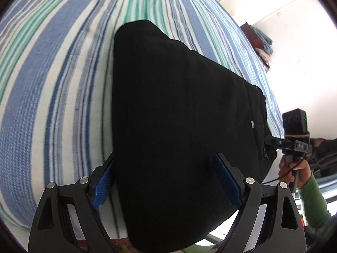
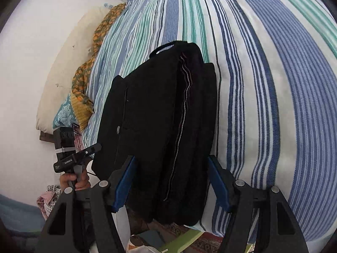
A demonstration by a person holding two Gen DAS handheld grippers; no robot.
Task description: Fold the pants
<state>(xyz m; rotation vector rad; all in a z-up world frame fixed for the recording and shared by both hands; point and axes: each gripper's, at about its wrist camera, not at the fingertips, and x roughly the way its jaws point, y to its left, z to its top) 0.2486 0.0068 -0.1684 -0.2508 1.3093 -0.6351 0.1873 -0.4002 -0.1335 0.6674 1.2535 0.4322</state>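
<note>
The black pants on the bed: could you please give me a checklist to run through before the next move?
1. Pants folded into a stack on the striped sheet: ok.
2. Left gripper open, fingers straddling the pants: ok.
3. Right gripper open, fingers straddling the pants: ok.
4. Pants fully on the bed: not ok, the near end seems to overhang the edge.
5. Hidden lower layers lying flat: cannot tell.

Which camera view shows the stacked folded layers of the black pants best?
The right wrist view: the pants show their layered edges and a pale seam line running lengthwise on the striped sheet. The left wrist view shows the pants only as one flat dark surface with a small button.
</note>
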